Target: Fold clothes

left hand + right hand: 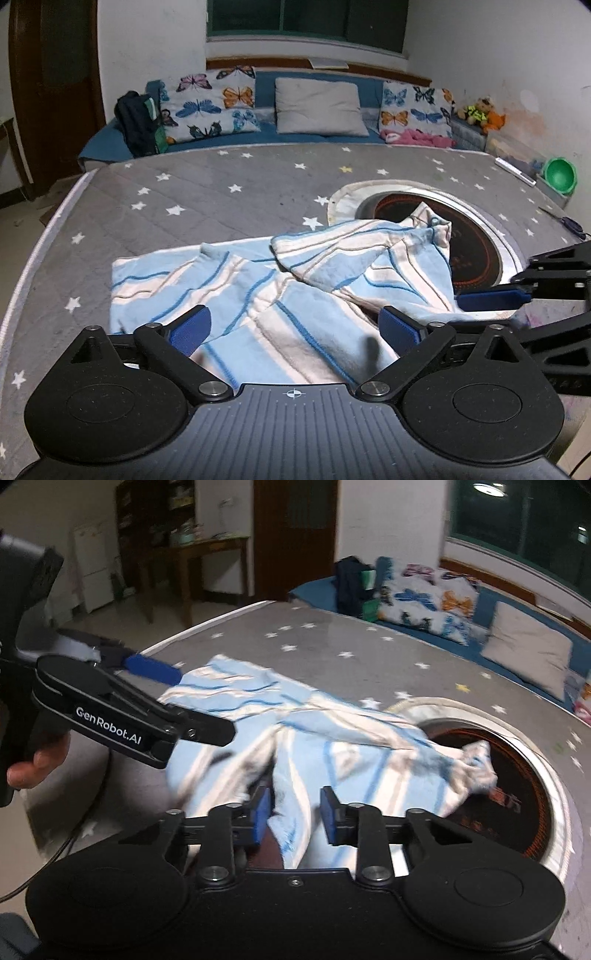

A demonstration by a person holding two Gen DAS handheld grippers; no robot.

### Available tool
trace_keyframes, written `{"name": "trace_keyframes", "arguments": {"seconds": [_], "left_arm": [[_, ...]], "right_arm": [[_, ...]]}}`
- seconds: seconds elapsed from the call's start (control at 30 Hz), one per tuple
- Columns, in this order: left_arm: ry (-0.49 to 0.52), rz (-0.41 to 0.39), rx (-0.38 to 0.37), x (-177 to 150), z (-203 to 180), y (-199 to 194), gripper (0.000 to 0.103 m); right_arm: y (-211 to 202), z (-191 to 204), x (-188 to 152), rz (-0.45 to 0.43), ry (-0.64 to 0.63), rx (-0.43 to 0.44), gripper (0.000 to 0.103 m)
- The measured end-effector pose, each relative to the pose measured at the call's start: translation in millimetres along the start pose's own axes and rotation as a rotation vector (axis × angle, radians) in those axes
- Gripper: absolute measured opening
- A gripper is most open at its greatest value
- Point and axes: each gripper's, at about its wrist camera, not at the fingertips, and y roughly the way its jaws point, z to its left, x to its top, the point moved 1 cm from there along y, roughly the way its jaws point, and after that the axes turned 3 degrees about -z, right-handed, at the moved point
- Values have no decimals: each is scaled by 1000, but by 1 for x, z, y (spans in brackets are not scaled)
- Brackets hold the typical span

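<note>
A light-blue and white striped garment (258,295) lies rumpled on the grey star-patterned table cover (221,177). One end of it drapes over a round dark heater plate (476,251) set in the table. My left gripper (295,328) hovers over the garment's near part, jaws wide open, with cloth below them and nothing pinched. In the right wrist view my right gripper (295,818) has narrowed jaws astride a raised fold of the garment (332,738); the blue pads (260,818) stand close beside the fold, with a gap still showing. A hand (37,764) holds the left gripper's body.
Scissors (570,223) and a green bowl (559,175) sit near the table's right edge. Behind the table is a blue couch with butterfly pillows (210,103), a grey pillow (319,105) and a black bag (136,122). A wooden desk (207,554) stands further back.
</note>
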Motion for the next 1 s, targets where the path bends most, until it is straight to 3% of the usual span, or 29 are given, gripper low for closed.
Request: {"name": "trace_keyframes", "arguments": {"seconds": [0.1, 0.33, 0.5, 0.6, 0.7, 1.0], "left_arm": [[0, 20, -4, 3, -3, 9, 85], [42, 56, 5, 2, -14, 28, 83], [-2, 88, -30, -2, -4, 34, 33], [-30, 72, -48, -5, 2, 27, 19], [-45, 48, -45, -7, 6, 15, 12], [-126, -17, -4, -32, 34, -42, 11]], "right_arm": [[-8, -9, -7, -8, 35, -27, 23], [-11, -22, -21, -1, 62, -63, 21], [-14, -17, -17, -5, 32, -55, 21], [-15, -13, -12, -12, 12, -43, 21], [-11, -6, -4, -19, -14, -27, 22], [28, 16, 20, 19, -111, 18, 30]]}}
